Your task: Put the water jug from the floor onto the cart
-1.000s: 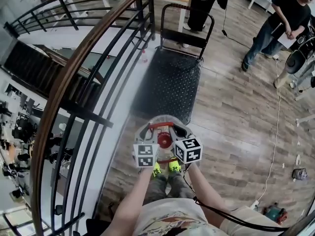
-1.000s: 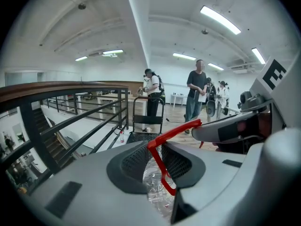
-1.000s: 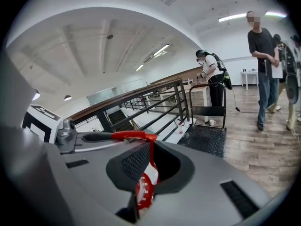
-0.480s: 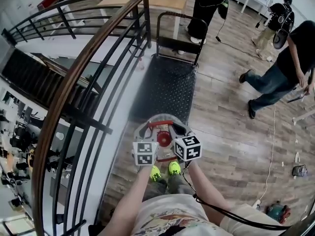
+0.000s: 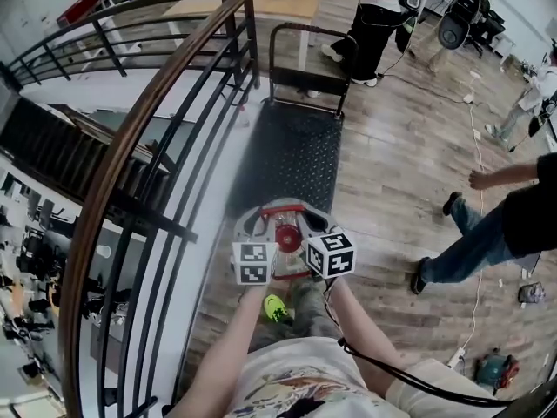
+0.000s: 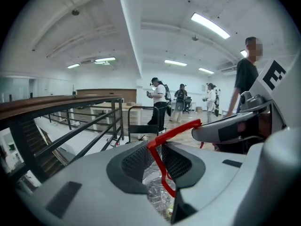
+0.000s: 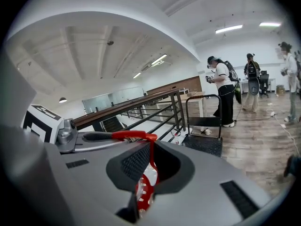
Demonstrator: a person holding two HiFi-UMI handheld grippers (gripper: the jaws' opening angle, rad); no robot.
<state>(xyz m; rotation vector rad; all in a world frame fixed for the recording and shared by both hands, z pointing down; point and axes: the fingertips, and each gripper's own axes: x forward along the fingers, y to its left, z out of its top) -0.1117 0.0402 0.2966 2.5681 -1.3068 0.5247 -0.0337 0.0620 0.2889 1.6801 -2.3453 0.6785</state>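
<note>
The water jug [image 5: 261, 223] is clear, with a red cap [image 5: 286, 236] and a thin red handle [image 5: 280, 207]. It hangs off the floor in front of me, just short of the near end of the black cart [image 5: 291, 155]. Both grippers hold it by the red handle. My left gripper [image 6: 157, 161] is shut on the handle's downward strand [image 6: 161, 166], with the clear jug body [image 6: 157, 194] below. My right gripper [image 7: 150, 166] is shut on the handle [image 7: 136, 135] above the red cap [image 7: 146, 185]. The marker cubes [image 5: 253, 262] hide both gripper tips in the head view.
A dark railing [image 5: 148, 129] with a wooden top rail runs along the left, with a stairwell drop beyond. The cart's push bar [image 5: 305, 75] stands at its far end. A person's legs [image 5: 461, 242] cross on the right, others stand farther off. A cable [image 5: 477, 303] lies on the floor.
Both grippers have risen with the jug, which now hangs higher off the floor. A person on the right has walked nearer across the floor.
</note>
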